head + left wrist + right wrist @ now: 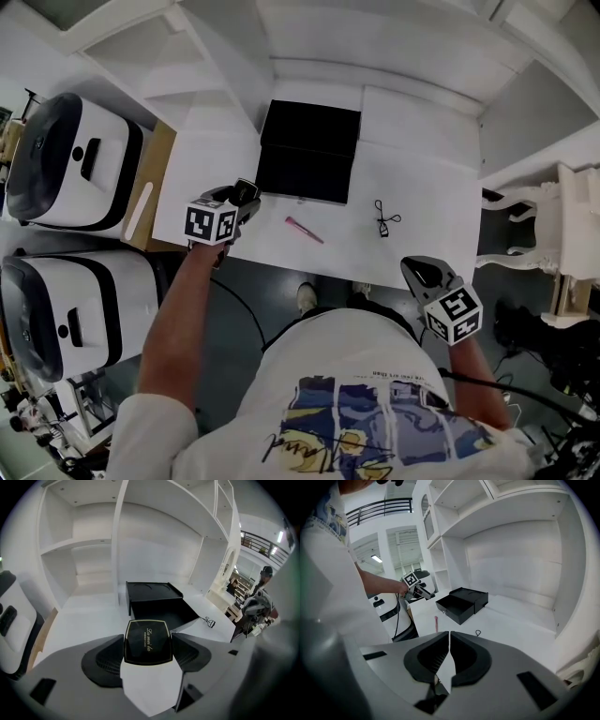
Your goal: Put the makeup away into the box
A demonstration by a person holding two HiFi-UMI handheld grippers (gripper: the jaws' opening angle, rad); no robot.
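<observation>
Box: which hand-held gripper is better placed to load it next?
Left: the left hand-held gripper holds the compact beside the open box; the right hand-held gripper is shut, empty, farther back.

Left gripper (243, 195) jaws clamp compact (147, 641); right gripper (415, 268) jaws together.

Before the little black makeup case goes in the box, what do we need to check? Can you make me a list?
1. Grip: the left gripper clamps the square black compact with the gold rim on both sides. Ok.
2. Box open: the black box has its drawer pulled out toward the person. Ok.
3. Room inside: the drawer is dark; it looks empty, but not all of it shows. Cannot tell.
4. Way there: the drawer lies straight ahead of the compact; the pink stick and the small black wire tool lie off to the side on the white table. Ok.
5. Other hand: the right gripper is shut, empty, held away from the box. Ok.
</observation>
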